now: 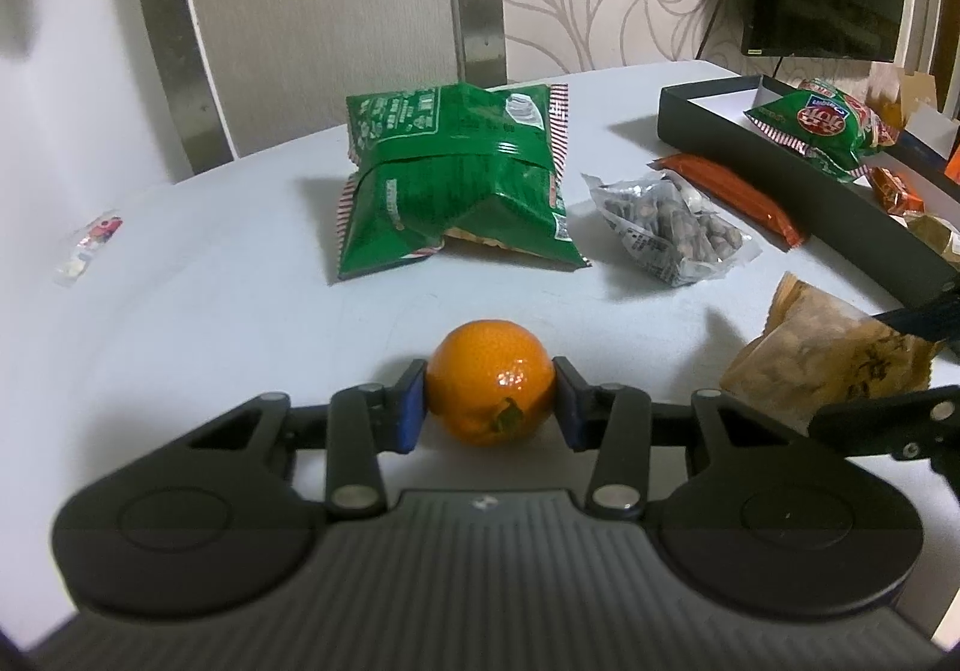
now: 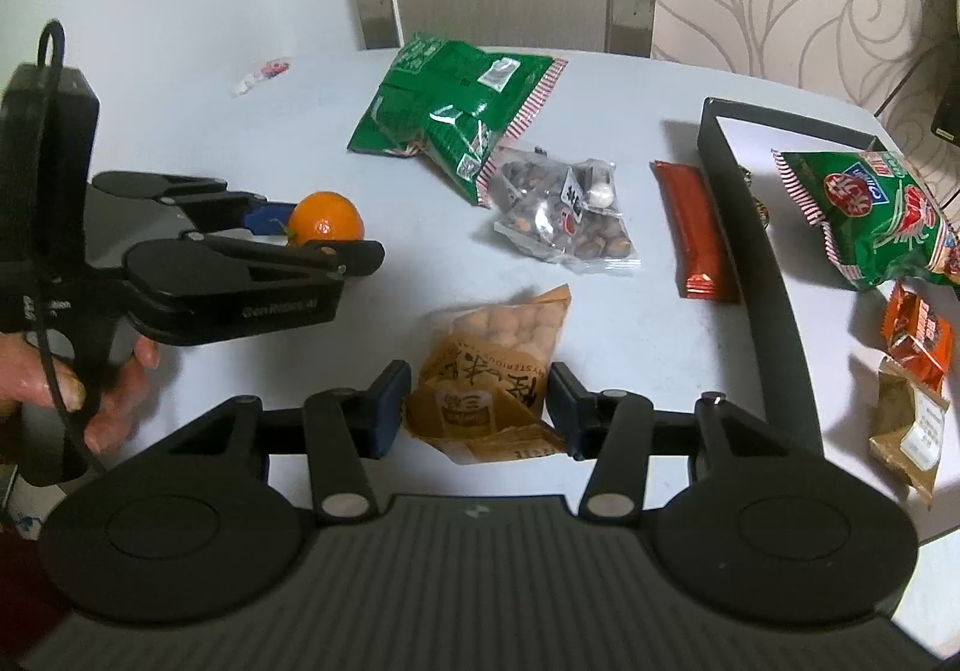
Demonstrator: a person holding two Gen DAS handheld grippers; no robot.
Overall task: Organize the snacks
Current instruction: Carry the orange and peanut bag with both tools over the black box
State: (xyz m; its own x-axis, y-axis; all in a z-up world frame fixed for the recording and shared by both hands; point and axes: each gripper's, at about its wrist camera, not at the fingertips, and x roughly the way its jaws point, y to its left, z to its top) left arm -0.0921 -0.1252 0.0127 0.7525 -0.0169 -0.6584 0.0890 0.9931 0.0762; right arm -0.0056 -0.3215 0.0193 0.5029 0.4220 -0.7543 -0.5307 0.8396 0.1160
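Left gripper point(image 1: 489, 401): blue-padded fingers point(image 1: 410, 407) closed against both sides of a small round orange mandarin point(image 1: 491, 389), which sits on the pale grey tabletop point(image 1: 210, 311). The right wrist view shows the same grip from the side, with a person's hand point(image 2: 102, 383) on the handle.

Right gripper point(image 2: 477, 410): fingers point(image 2: 384, 407) set narrow around the near end of a tan paper-look packet of coated nuts point(image 2: 492, 371) lying flat on the tabletop; pads at its two edges, and the packet bulges up between them. Reads as gripped.

Beyond, loose on the tabletop: a large green crinkled foil snack bag point(image 1: 456, 185), a clear packet of dark seeds point(image 1: 666, 227) just right of it, and a long orange-red wrapped bar point(image 1: 729, 197) beside a shallow black rectangular tray point(image 1: 840, 203). In the tray: a second green snack bag point(image 2: 870, 215) and small orange and brown packets point(image 2: 915, 335). A small clear candy wrapper point(image 1: 90, 245) lies well apart at far left.
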